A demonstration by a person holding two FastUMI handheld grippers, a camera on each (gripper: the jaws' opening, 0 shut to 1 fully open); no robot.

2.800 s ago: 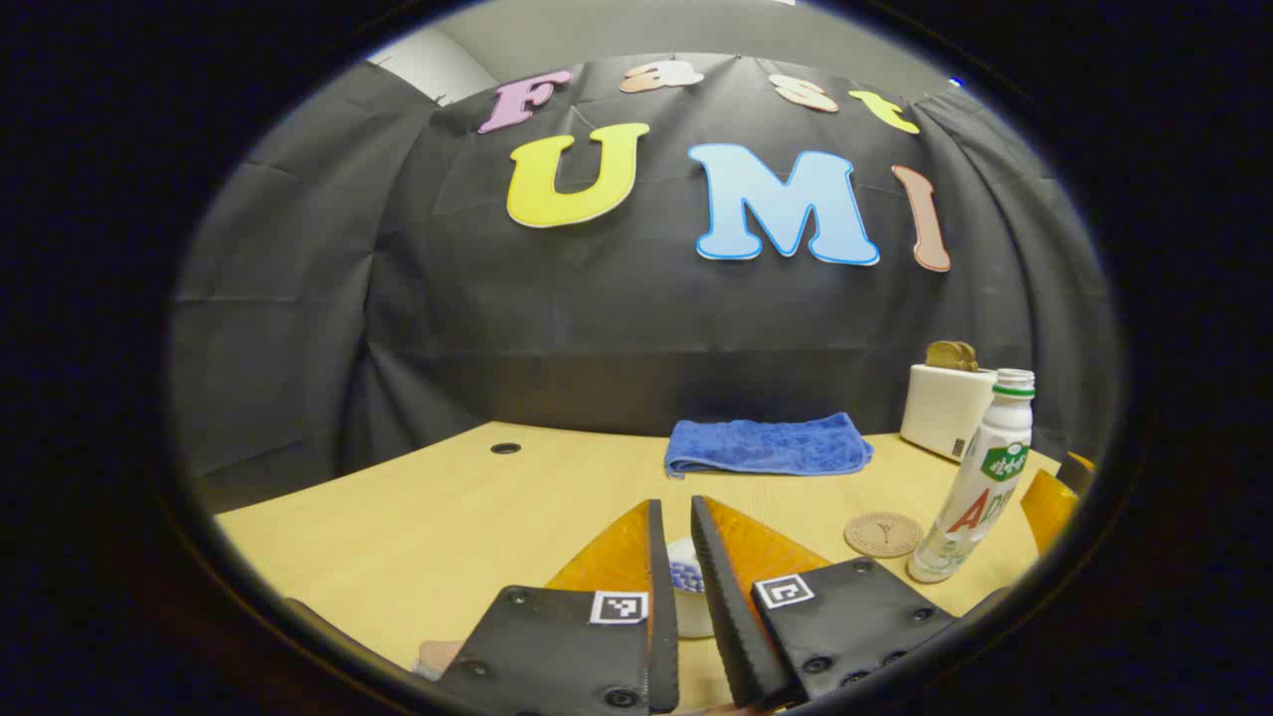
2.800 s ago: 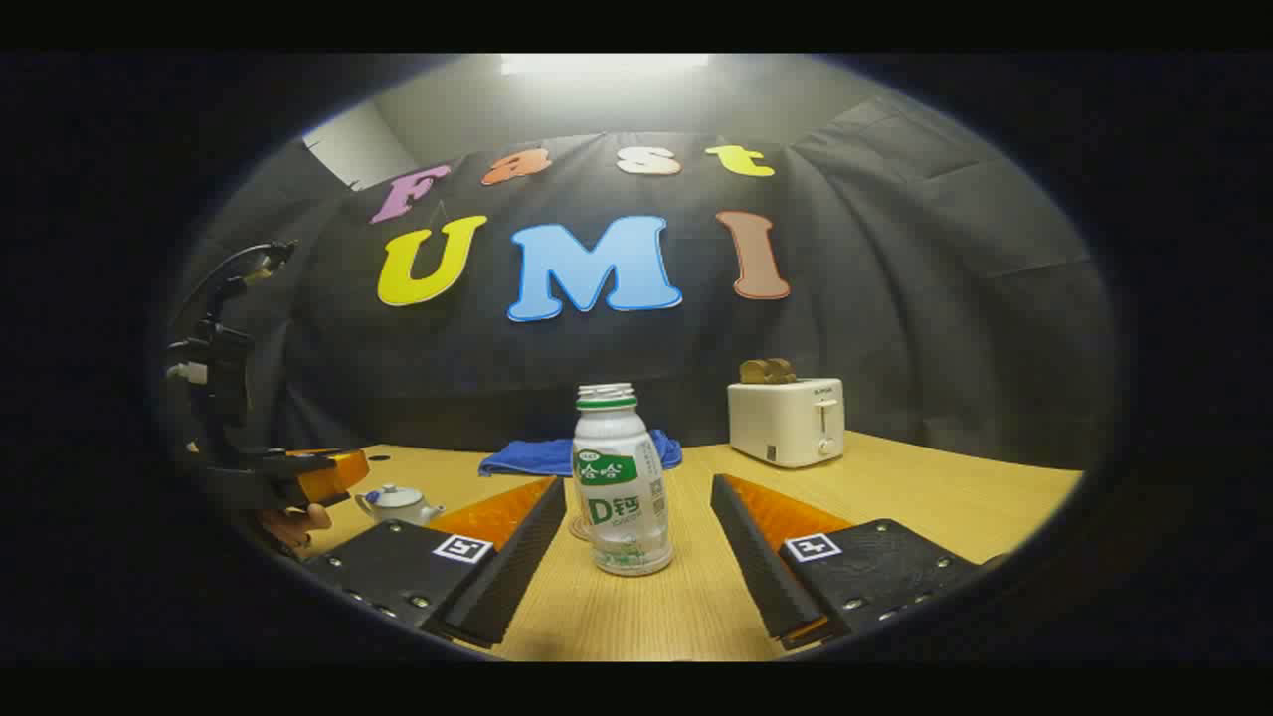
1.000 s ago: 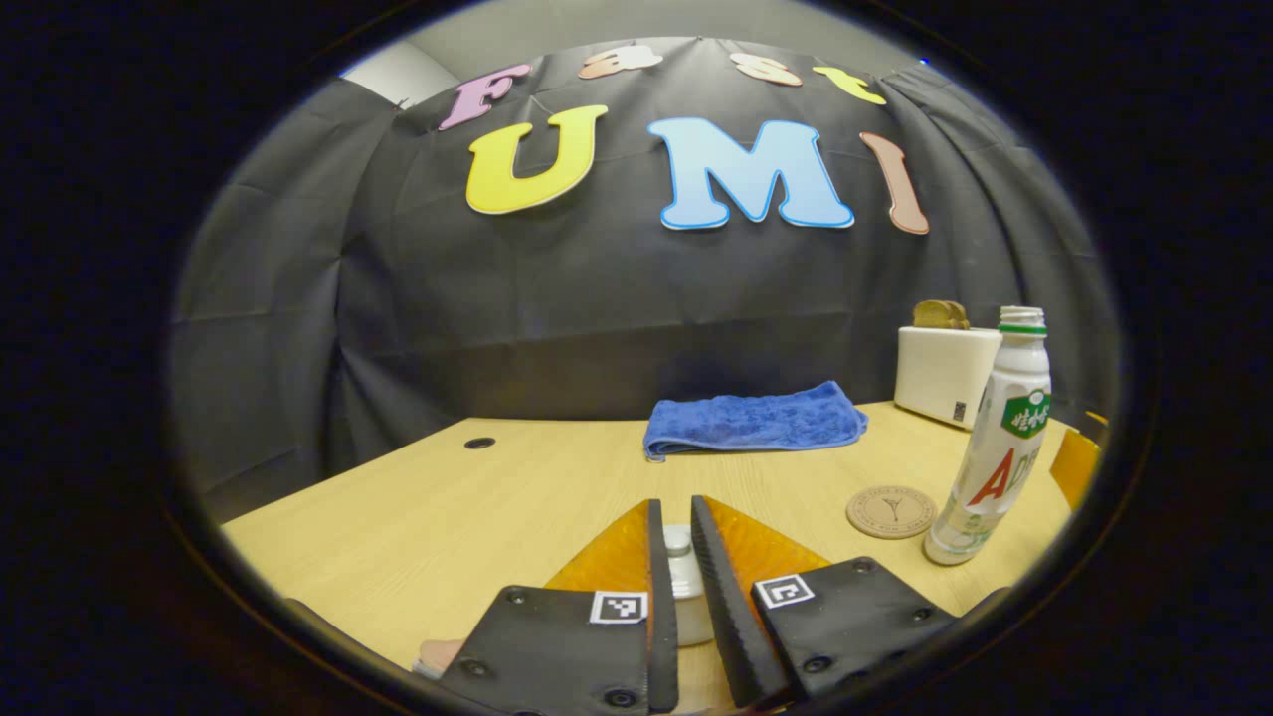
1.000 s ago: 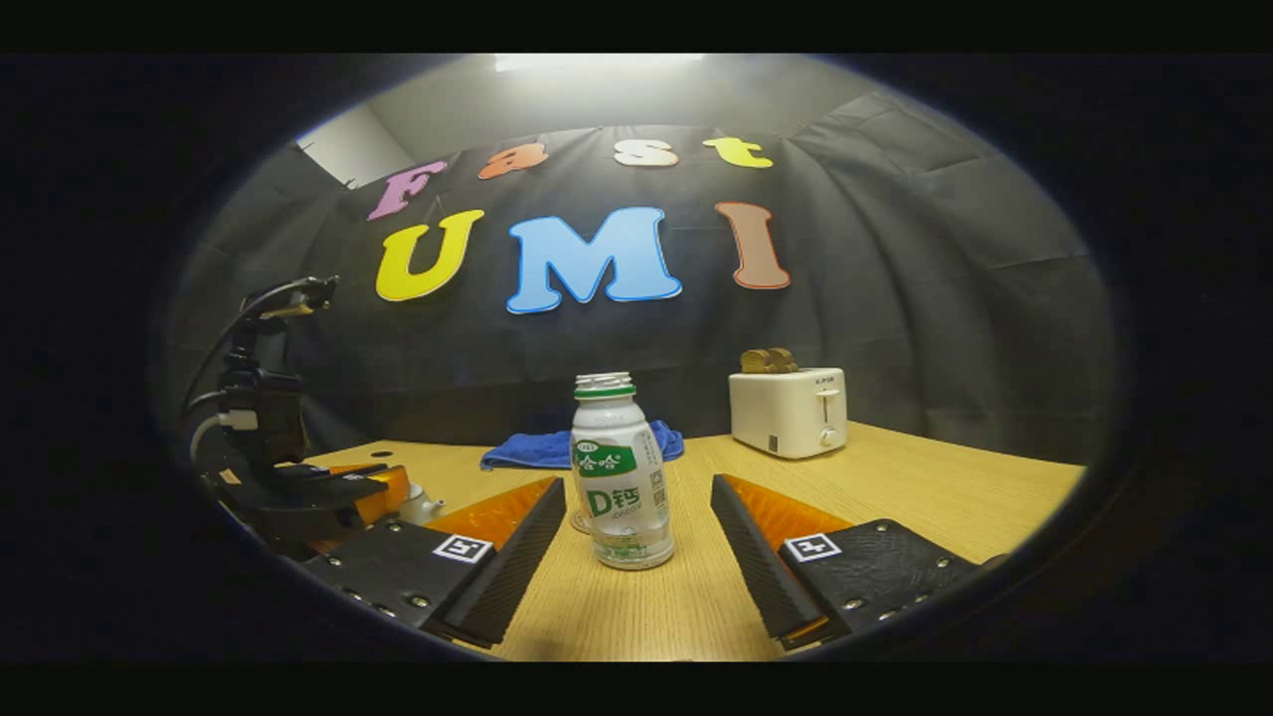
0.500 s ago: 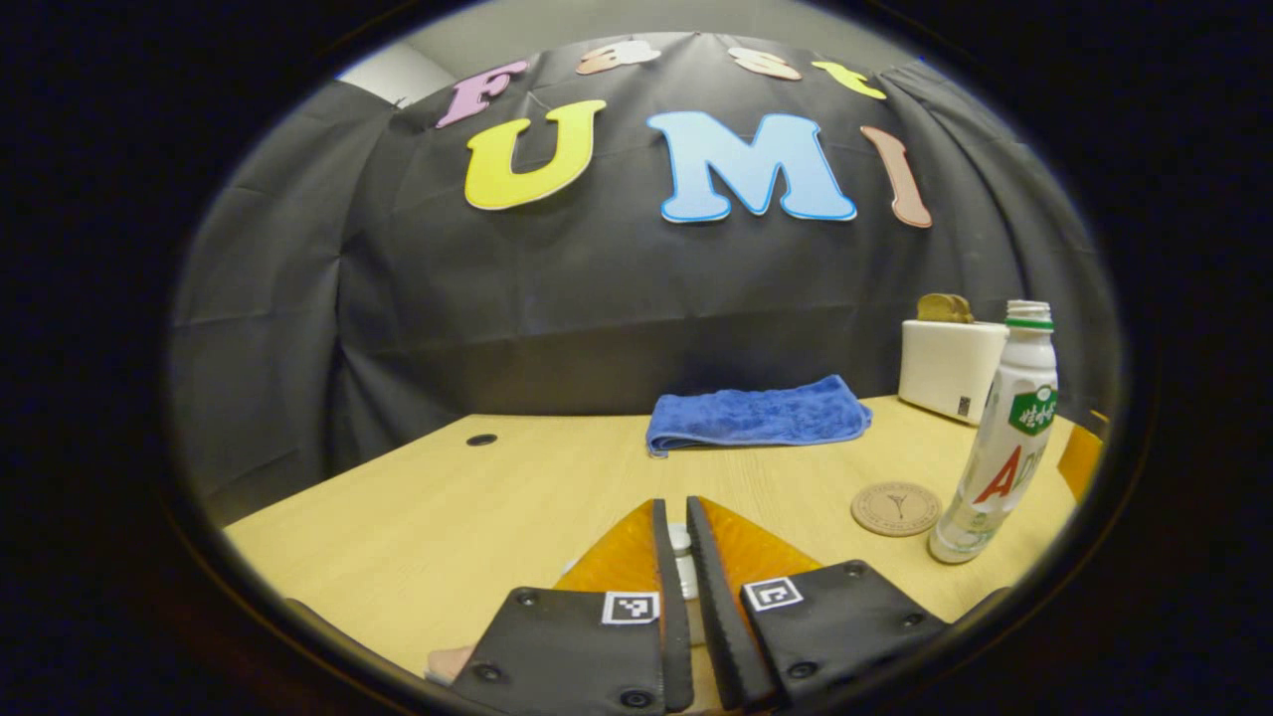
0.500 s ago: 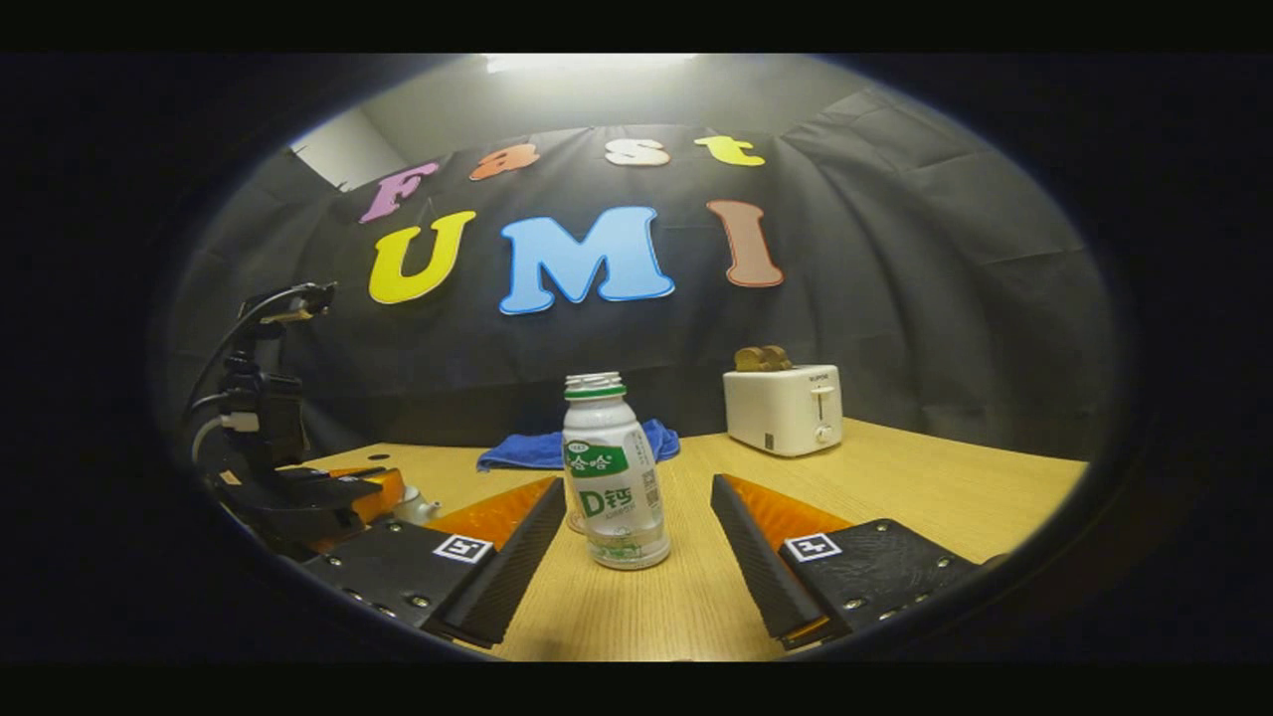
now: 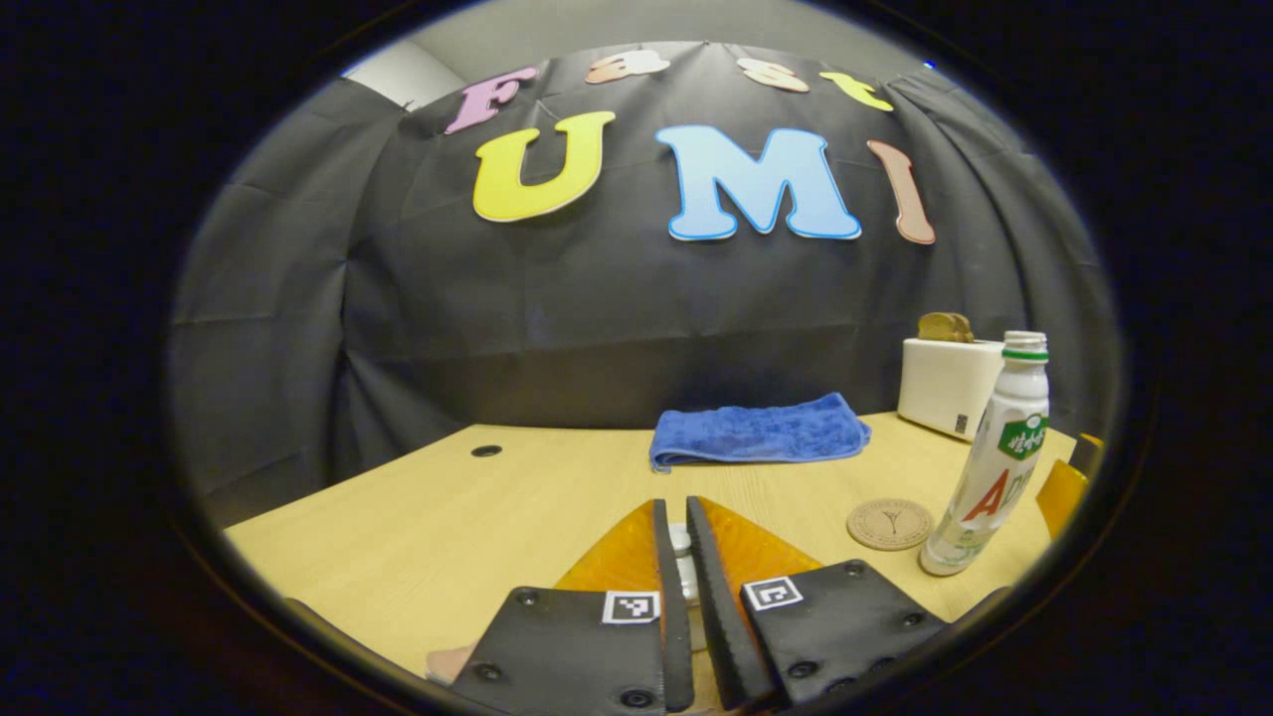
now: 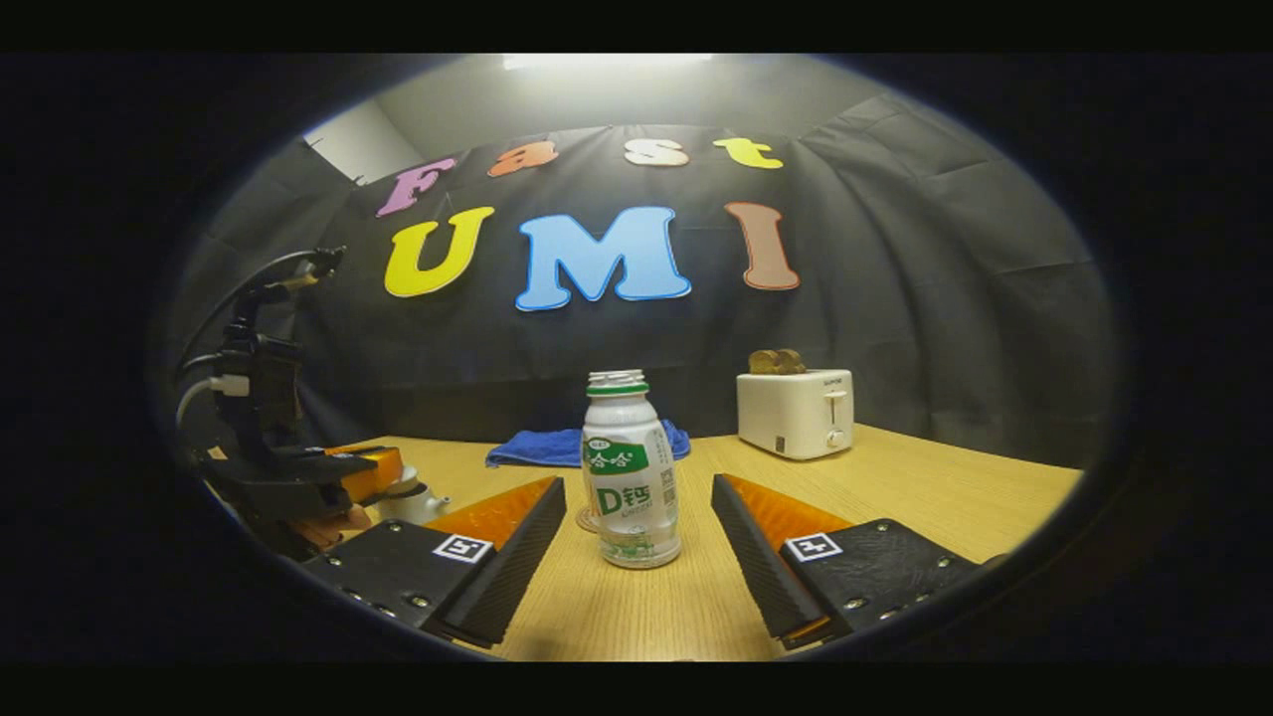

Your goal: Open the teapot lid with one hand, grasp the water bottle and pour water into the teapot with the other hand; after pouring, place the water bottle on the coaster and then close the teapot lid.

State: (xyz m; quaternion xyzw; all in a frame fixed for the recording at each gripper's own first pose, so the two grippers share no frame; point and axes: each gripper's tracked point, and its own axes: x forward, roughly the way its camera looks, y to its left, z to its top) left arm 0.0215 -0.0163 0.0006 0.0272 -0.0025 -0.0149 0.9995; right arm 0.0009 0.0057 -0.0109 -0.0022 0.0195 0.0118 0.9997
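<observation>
A: So, where do we stand with the left tool (image 7: 684,527)?

B: In the left gripper view we see its fingers (image 7: 664,587) drawn nearly together, with the white knob of the lid (image 7: 682,557) sitting in the narrow gap between them. They seem to pinch it, though we cannot see the contact on both sides clearly.

A: And the teapot (image 8: 410,505) itself?

B: In the right gripper view we find it at the far left of the desk (image 8: 945,487), under the left tool (image 8: 383,472), its spout poking out to the right. A hand (image 8: 323,527) shows below that tool.

A: What about the right tool (image 8: 636,492)?

B: We see it spread wide. The bottle (image 8: 629,467) stands upright on the desk between its two fingers (image 8: 517,547), just ahead of the tips, touching neither. Its cap is off.

A: Where is the coaster (image 7: 889,523)?

B: In the left gripper view we see it flat on the desk, just left of the bottle (image 7: 988,467) and apart from it.

A: Anything else back there?

B: We see a folded blue towel (image 7: 758,433) near the wall, and a white toaster (image 8: 796,413) holding bread to its right.
</observation>
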